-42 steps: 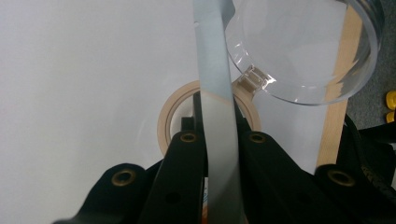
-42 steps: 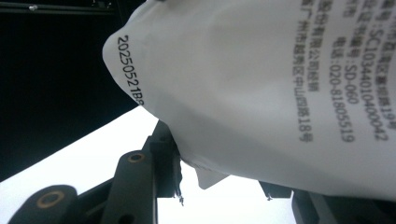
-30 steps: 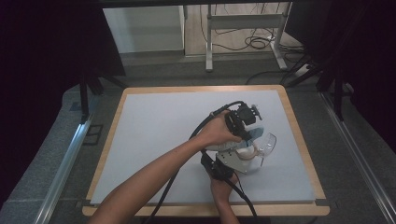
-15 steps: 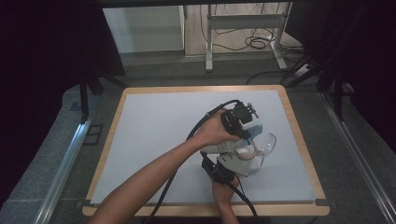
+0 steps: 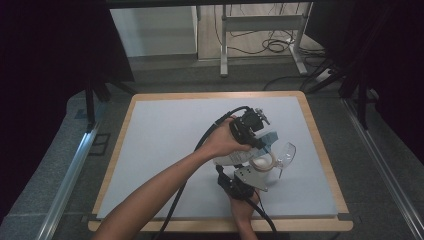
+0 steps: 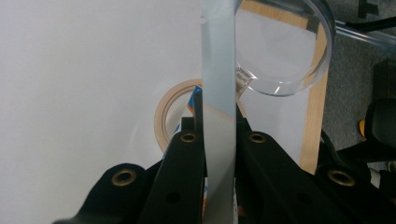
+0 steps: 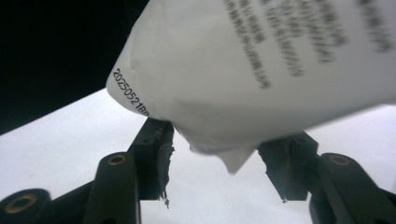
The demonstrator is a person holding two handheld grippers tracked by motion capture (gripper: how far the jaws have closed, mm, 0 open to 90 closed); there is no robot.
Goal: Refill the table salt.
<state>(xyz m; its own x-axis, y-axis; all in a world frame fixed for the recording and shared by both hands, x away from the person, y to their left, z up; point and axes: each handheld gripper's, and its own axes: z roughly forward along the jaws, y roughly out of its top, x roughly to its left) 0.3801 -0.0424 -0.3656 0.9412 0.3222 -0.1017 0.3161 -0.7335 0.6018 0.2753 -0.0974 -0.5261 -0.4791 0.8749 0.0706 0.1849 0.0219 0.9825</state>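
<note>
A white printed bag (image 5: 235,158) with a blue side hangs over the grey mat (image 5: 165,135). My left gripper (image 5: 261,141) comes in from above and is shut on it. In the left gripper view the jaws (image 6: 218,122) pinch the bag's flat silvery edge (image 6: 218,65). Near the front edge, my right gripper (image 5: 248,169) points up at the bag from below. Its jaws (image 7: 219,140) have just been opening. The bag's lower corner (image 7: 233,163) hangs between them, clear of both pads.
A tan tape ring (image 5: 265,163) (image 6: 161,116) lies on the mat under the bag. A clear plastic cup (image 5: 286,152) (image 6: 285,51) lies beside it, towards the wooden right rim (image 5: 320,145). Black cables trail from both grippers to the front edge.
</note>
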